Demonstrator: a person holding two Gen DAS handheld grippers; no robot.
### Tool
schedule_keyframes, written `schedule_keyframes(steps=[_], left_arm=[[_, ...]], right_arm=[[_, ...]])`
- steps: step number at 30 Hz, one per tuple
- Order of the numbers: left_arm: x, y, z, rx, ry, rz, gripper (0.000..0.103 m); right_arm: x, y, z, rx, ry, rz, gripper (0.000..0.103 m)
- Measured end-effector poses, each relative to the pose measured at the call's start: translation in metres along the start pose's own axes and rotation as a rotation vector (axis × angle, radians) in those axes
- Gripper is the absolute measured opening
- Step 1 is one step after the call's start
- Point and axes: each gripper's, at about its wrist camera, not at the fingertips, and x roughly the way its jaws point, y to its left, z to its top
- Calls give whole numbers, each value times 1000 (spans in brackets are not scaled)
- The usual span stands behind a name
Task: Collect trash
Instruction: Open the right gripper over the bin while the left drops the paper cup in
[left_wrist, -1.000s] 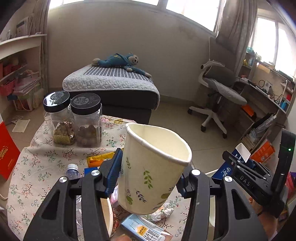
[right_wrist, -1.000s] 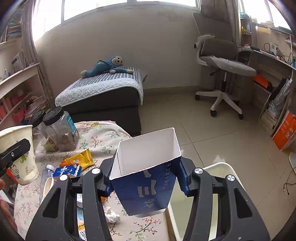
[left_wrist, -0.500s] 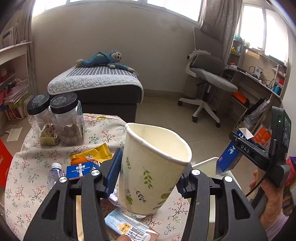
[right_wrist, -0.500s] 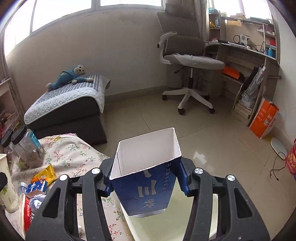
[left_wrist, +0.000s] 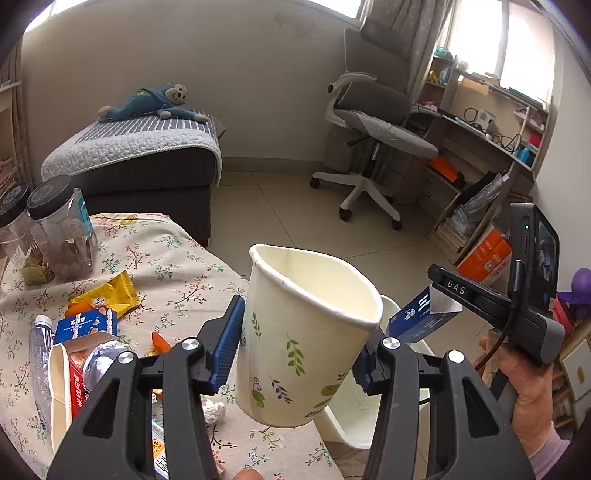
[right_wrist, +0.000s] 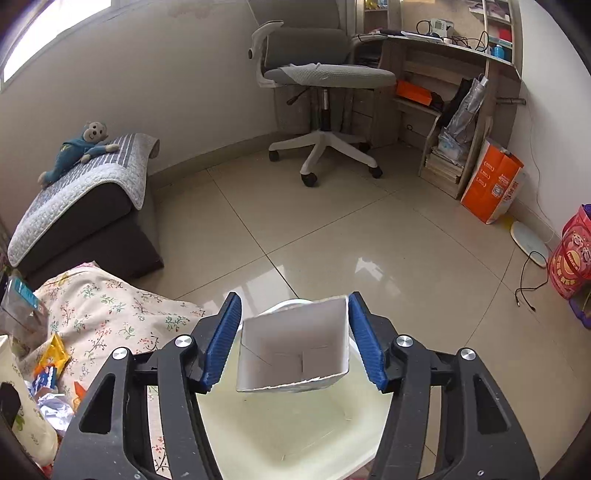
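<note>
We found the tabletop (left_wrist: 177, 258) littered at left, the white bin (right_wrist: 295, 435) just beside it. Our left tongs (left_wrist: 299, 354) pinched the paper cup (left_wrist: 306, 339). Our right tongs (right_wrist: 293, 339) had just been spreading, the blue carton (right_wrist: 295, 354) loose between them above the bin. Judged next: carry the cup over the bin.

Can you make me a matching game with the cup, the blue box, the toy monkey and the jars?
Things:
1. cup
2. blue box
3. toy monkey
4. jars

Places:
A. on the flowery table
B. lying on the bed
C. squeezed in the left gripper
D. over the white bin, between the open right gripper pads

Pairs: 1-C, 2-D, 3-B, 4-A
</note>
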Motion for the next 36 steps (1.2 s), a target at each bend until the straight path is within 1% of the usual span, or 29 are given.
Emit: schedule_keyframes(steps=[1,3,6,11,15,18,20,21,22,24,27,30,33,36], left_arm=[[3,-8,1,5,2,-15,51],[8,-25,5,17,4,-40,51],[15,-49,10,34,5,-76,51],[25,-85,20,59,6,-126,53],[37,-108,26,68,21,-160,53],[47,-124,30,77,34,-182,56],[55,-133,32,76,58,-194,57],[58,-136,34,72,67,-198,60],[59,-138,35,69,71,-196,63],[56,-140,37,68,64,-198,65],[47,-139,39,80,38,-178,71],[39,-134,40,86,11,-150,73],[27,-126,39,85,-33,-94,74],[14,-118,40,88,-88,-12,77]], right_arm=[[-2,-6,2,15,-11,-7,66],[-7,-17,5,43,-36,-26,78],[-14,-35,9,84,-66,-61,86],[-19,-72,13,168,-83,-107,90],[-21,-102,13,239,-91,-137,91],[-23,-120,11,280,-98,-160,91],[-26,-128,9,299,-111,-174,91],[-28,-131,9,307,-120,-180,91],[-30,-133,8,310,-130,-185,91],[-35,-133,7,307,-159,-187,91],[-44,-127,5,285,-190,-174,94],[-52,-118,4,256,-209,-141,96],[-61,-102,2,214,-233,-116,96],[-71,-85,0,179,-260,-106,96]])
